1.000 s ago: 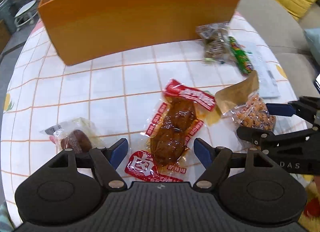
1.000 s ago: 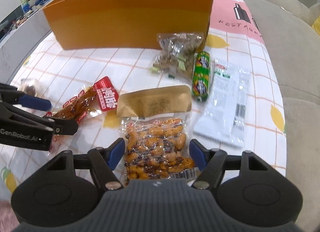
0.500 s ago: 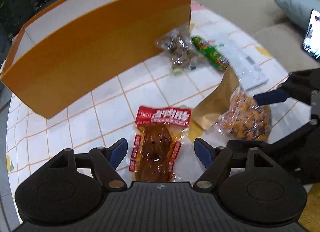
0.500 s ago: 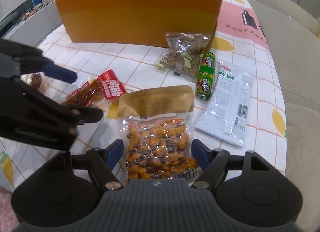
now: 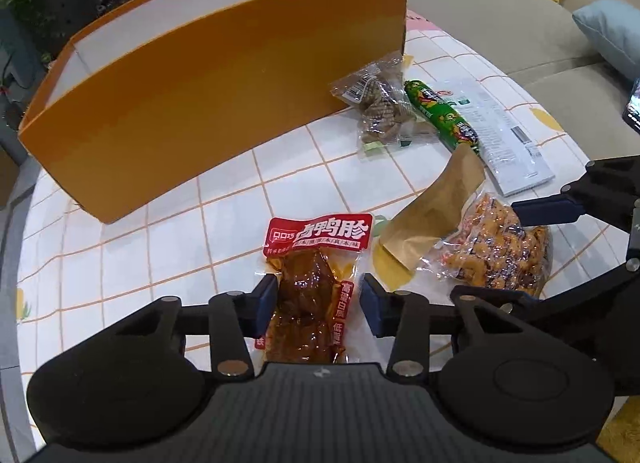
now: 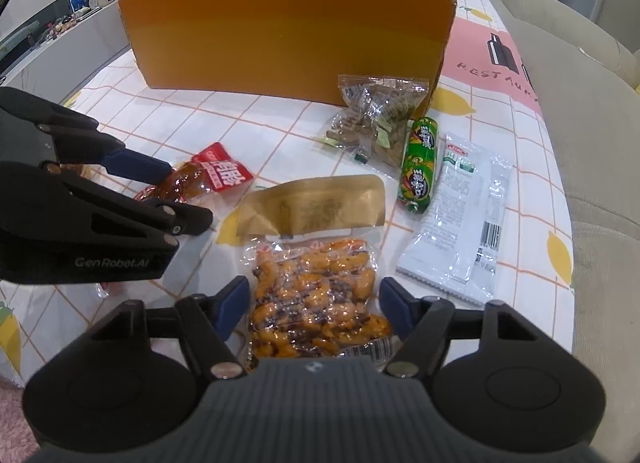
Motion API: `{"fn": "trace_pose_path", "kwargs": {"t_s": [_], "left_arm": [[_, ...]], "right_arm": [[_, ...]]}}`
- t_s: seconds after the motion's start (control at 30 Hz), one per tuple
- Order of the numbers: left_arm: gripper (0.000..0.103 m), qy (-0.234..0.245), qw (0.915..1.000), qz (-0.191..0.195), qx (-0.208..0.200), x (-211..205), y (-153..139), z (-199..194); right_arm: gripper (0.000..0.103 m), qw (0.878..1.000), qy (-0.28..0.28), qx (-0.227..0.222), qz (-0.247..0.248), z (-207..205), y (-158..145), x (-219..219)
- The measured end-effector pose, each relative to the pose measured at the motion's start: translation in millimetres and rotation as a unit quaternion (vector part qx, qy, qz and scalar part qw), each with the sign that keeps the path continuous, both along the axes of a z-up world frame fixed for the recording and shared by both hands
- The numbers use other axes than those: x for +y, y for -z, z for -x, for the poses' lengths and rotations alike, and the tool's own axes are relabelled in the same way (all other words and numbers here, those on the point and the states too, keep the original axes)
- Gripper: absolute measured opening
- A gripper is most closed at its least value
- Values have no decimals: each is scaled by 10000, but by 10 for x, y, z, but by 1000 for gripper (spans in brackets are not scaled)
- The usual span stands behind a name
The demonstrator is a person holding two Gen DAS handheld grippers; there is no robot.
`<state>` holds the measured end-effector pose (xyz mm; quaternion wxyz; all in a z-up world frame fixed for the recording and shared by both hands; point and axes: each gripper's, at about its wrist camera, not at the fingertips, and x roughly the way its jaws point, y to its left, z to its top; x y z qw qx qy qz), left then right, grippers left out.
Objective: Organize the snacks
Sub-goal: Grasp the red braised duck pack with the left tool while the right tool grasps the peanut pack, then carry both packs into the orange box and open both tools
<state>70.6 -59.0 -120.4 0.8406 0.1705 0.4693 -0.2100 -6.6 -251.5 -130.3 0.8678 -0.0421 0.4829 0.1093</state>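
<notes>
Left wrist view: left gripper (image 5: 318, 301) spread, straddling the red meat pouch (image 5: 310, 295) at 6 o'clock, not gripping. Pouch likely soft, slick; pinch mid-body.

Right wrist view: right gripper (image 6: 314, 305) spread astride the peanut bag (image 6: 316, 299) at 6 o'clock. Film looks slippery; pinch across its width.

From my left wrist view, the red meat pack (image 5: 310, 295) loses its near end under the left gripper (image 5: 318, 299) body. In the right view, the peanut bag (image 6: 316, 295) likewise runs under the right gripper (image 6: 314, 303). Beyond the peanut bag, the orange box (image 6: 288, 35) hides its floor from me, and the white packet (image 6: 460, 215) print is too small to read.
</notes>
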Motion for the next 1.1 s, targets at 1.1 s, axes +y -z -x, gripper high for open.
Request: {"fn": "trace_pose_path", "kwargs": {"t_s": [1.1], "left_arm": [[41,-942,9851,892,-1131,237,-1149,-139]], "right_arm": [[62,9862,731,-1191,-890,-68,-996,-305]]}}
